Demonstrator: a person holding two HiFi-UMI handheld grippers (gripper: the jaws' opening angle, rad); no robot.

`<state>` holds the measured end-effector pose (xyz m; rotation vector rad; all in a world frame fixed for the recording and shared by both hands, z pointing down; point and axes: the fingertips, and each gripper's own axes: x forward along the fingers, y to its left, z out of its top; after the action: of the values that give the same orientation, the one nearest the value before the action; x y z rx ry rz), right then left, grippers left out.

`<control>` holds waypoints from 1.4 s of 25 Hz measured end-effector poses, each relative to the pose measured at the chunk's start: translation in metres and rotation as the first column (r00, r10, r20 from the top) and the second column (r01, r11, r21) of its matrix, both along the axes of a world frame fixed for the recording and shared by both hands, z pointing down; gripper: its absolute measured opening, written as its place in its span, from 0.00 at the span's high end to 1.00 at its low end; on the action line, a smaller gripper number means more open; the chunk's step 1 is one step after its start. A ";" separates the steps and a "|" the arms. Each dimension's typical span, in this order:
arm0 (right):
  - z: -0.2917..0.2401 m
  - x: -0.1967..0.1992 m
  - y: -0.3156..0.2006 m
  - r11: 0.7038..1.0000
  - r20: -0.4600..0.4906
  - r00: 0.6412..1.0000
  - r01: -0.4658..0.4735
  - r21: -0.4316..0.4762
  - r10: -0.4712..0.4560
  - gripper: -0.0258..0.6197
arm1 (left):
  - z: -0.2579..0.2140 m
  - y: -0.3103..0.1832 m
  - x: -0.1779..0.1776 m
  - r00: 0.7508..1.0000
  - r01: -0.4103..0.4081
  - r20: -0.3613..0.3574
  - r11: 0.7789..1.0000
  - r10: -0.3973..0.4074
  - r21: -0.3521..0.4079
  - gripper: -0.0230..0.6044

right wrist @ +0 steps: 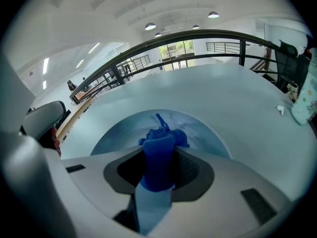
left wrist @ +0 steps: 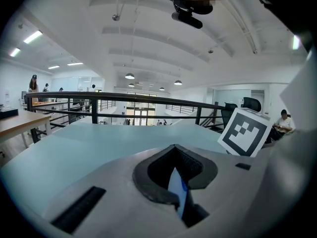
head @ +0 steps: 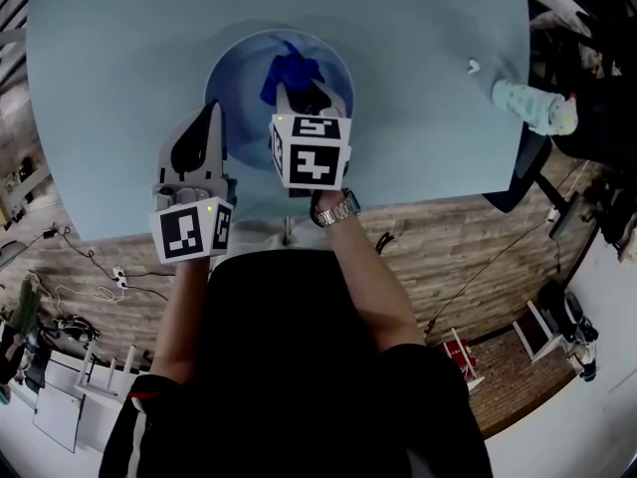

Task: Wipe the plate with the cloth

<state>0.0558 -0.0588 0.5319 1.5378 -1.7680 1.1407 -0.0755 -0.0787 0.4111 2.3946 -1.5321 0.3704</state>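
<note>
A blue plate (head: 239,68) lies in the middle of the round pale-blue table (head: 119,58). My right gripper (head: 299,93) is over the plate's near half, shut on a bunched dark blue cloth (head: 289,71). The right gripper view has the cloth (right wrist: 158,155) clamped between the jaws, its end hanging over the plate (right wrist: 203,128). My left gripper (head: 212,113) is at the plate's left rim. In the left gripper view its jaws (left wrist: 179,195) are closed on a thin pale-blue edge (left wrist: 176,182), which looks like the plate's rim seen edge-on.
A pale patterned bottle (head: 532,106) lies near the table's right edge, with a small white bit (head: 474,66) beside it. A dark office chair (head: 528,172) stands off the table's right side. The table's near edge runs just below the grippers.
</note>
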 end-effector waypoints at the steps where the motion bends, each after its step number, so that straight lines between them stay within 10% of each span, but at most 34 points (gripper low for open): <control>1: 0.000 0.003 0.001 1.000 -0.002 1.000 -0.006 -0.001 0.006 0.77 | 0.000 0.000 0.001 1.000 -0.003 0.000 1.000 0.003 0.000 0.96; 23: -0.010 0.027 0.017 0.995 -0.045 0.994 -0.095 -0.008 0.095 0.77 | -0.006 0.011 -0.010 1.000 -0.008 0.001 1.000 0.008 0.018 0.96; 35: -0.021 -0.042 0.026 0.998 0.032 0.998 0.052 0.020 -0.053 0.77 | -0.009 0.023 -0.031 1.000 0.022 -0.005 0.999 -0.022 0.024 0.96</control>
<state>0.0142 -0.0323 0.5110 1.4824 -1.8344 1.1322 -0.1064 -0.0555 0.4025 2.3932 -1.5683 0.3435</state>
